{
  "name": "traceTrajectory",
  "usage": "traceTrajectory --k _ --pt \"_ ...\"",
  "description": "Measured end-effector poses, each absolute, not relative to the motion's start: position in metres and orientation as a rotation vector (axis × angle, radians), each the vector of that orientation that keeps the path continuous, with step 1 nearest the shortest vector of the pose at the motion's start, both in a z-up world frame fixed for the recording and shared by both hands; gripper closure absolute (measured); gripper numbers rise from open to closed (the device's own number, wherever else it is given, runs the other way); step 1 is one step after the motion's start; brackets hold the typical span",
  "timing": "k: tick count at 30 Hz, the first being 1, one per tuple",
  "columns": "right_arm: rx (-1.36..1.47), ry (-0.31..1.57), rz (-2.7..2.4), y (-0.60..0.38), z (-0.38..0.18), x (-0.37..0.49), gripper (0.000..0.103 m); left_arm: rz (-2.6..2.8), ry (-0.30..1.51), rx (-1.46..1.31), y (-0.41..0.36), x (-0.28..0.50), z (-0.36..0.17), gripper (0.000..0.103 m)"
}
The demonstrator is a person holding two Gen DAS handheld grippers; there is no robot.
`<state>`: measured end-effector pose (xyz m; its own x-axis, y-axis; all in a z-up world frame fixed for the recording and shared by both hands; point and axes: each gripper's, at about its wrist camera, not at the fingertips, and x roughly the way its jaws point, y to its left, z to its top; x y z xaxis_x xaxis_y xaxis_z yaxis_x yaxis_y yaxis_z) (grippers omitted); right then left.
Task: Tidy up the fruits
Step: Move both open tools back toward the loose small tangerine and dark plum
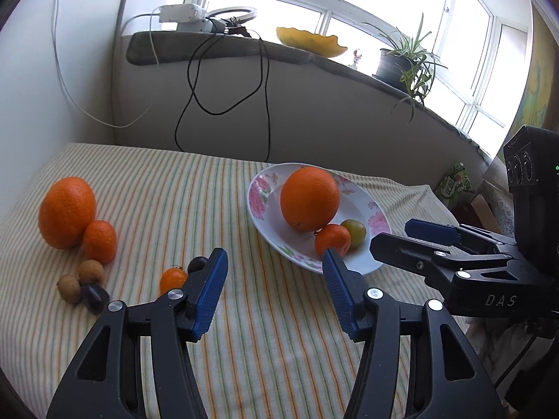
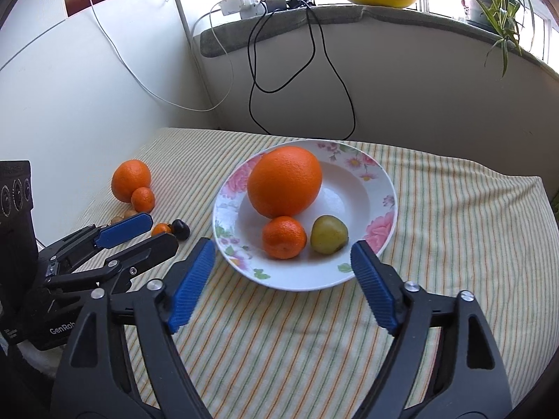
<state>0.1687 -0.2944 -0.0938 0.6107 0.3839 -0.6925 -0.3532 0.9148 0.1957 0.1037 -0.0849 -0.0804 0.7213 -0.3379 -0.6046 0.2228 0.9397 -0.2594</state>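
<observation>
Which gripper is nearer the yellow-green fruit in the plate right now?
Right. The right gripper hangs open at the plate's near rim, just short of the yellow-green fruit. The left gripper sits farther off, over the cloth beside the plate.

The left gripper point(image 1: 274, 262) is hovering with its blue pads apart and nothing between them over the striped cloth point(image 1: 279, 342). A flowered plate point(image 1: 260, 206) is holding a large orange point(image 1: 310, 204), a small mandarin point(image 1: 332, 239) and a greenish fruit point(image 1: 353, 232), while the right gripper point(image 1: 394, 234) is reaching in beside its near rim. Another orange point(image 1: 67, 212) and several small fruits are lying at the left.
</observation>
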Motion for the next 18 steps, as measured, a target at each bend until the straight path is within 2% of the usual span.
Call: traceTrajectory --k 18 --pt "-0.018 0.800 0.536 -0.238 -0.093 0.155 0.017 -0.186 0.709 -0.194 -0.013 0.077 -0.086 0.047"
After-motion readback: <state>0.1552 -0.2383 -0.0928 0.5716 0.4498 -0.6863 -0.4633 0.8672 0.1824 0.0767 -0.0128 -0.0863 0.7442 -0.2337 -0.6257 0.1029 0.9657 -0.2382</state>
